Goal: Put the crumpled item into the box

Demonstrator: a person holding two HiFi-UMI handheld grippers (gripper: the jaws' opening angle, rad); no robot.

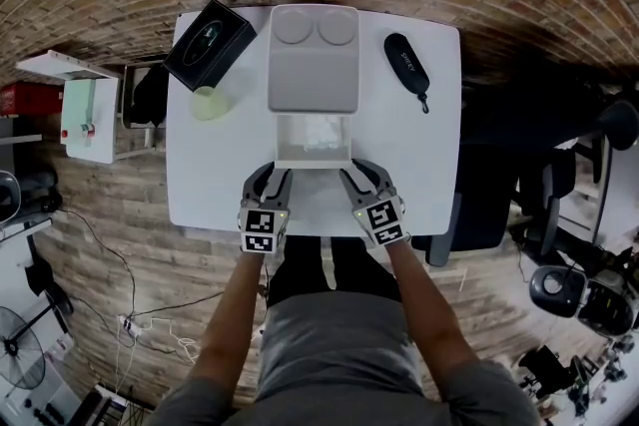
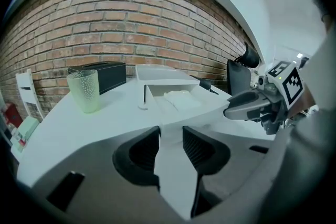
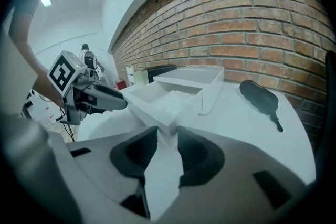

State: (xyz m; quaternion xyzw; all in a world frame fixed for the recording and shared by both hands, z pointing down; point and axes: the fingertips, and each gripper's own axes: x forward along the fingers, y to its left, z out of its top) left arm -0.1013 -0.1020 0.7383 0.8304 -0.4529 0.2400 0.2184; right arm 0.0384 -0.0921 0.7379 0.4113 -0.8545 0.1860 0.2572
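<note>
A white box (image 1: 313, 162) lies open in the middle of the table, its lid (image 1: 313, 60) folded back flat behind it. The crumpled white item (image 1: 321, 137) rests inside the box; it also shows in the left gripper view (image 2: 178, 96) and the right gripper view (image 3: 170, 103). My left gripper (image 1: 277, 174) is closed on the box's near left corner (image 2: 169, 119). My right gripper (image 1: 357, 172) is closed on the near right corner (image 3: 164, 124). Each gripper sees the other across the box: the right gripper (image 2: 257, 105) and the left gripper (image 3: 97, 97).
A pale green cup (image 1: 210, 103) and a black box (image 1: 210, 43) stand at the table's far left. A black pouch (image 1: 406, 65) lies at the far right. The white table (image 1: 424, 150) ends just behind the grippers. A dark office chair (image 1: 499, 185) stands to the right.
</note>
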